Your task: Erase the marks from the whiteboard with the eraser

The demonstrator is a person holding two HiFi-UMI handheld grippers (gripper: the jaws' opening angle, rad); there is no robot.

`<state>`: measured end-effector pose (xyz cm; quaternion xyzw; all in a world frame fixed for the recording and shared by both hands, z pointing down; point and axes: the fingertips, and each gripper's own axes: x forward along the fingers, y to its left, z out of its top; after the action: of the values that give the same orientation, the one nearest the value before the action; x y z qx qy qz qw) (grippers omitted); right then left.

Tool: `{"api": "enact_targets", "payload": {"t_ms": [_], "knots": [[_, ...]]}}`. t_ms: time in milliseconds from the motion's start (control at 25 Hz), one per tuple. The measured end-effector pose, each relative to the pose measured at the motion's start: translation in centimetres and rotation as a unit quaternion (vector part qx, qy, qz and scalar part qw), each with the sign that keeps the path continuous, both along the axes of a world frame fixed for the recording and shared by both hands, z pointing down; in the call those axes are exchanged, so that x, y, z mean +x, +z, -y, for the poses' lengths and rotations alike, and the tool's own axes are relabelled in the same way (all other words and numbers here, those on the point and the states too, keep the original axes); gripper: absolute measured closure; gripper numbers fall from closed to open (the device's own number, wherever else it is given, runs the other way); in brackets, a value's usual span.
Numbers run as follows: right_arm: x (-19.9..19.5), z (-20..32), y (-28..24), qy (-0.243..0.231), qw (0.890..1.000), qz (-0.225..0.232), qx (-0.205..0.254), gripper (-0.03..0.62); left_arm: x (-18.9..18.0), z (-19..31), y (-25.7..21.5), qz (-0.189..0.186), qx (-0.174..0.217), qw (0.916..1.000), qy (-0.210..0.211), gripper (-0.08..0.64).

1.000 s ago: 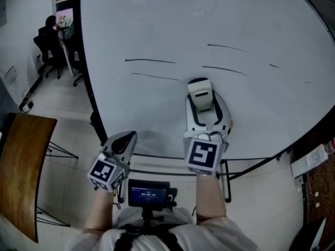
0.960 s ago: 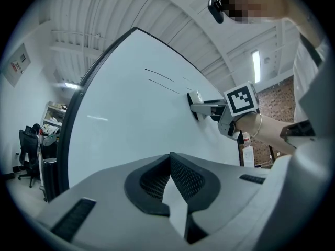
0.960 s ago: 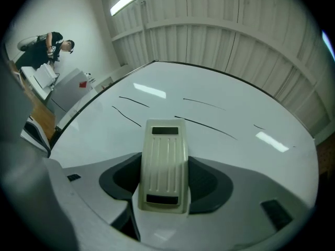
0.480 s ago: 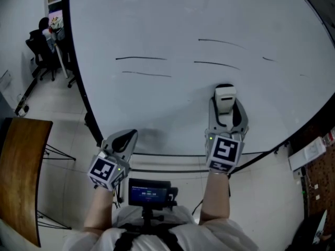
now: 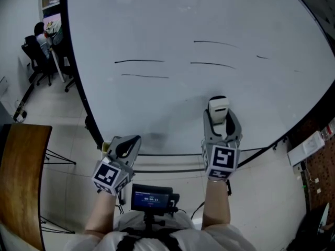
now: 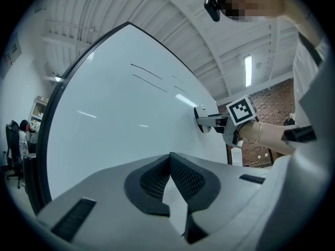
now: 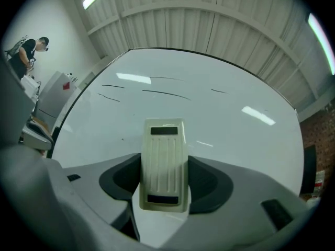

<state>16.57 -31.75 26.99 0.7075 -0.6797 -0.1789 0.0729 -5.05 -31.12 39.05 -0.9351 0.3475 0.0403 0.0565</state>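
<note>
Whiteboard (image 5: 157,25) dominates the room, with thin dark marks (image 5: 138,61) across its middle. Right gripper (image 5: 219,115) is clamped on the cream eraser (image 5: 218,107), flat against the board below those marks. Left gripper (image 5: 124,144) sits by the board's bottom edge, jaws pinched together on nothing. Wooden table (image 5: 21,182) and office chair (image 5: 32,54) stand left of the board.

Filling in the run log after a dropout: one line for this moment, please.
right claw: shut on eraser | eraser: against whiteboard, below marks | marks: present | left claw: shut, empty
</note>
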Motion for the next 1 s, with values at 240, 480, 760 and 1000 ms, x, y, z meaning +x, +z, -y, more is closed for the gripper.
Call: {"api": "enact_targets", "payload": {"t_ms": [240,480,760,1000], "knots": [[-1.5,-2.1,5.8,-0.027,0.998,0.015,-0.050,0.328,-0.5,-1.5,1.7,-0.002,-0.038,0.9992,-0.010,0.552],[0.6,-6.0,8.0,-0.051,0.996,0.032,-0.061,0.328,1.6,-5.3,0.8,0.005,-0.011,0.9995,-0.031,0.552],[3.2,-10.9,9.7,-0.095,0.990,0.055,-0.086,0.328,4.9,-10.8,0.4,-0.001,-0.017,0.9978,-0.064,0.552],[2.3,-14.2,11.4,-0.124,0.983,0.077,-0.111,0.328,4.7,-14.5,1.4,-0.003,-0.035,0.9967,-0.073,0.552]]}}
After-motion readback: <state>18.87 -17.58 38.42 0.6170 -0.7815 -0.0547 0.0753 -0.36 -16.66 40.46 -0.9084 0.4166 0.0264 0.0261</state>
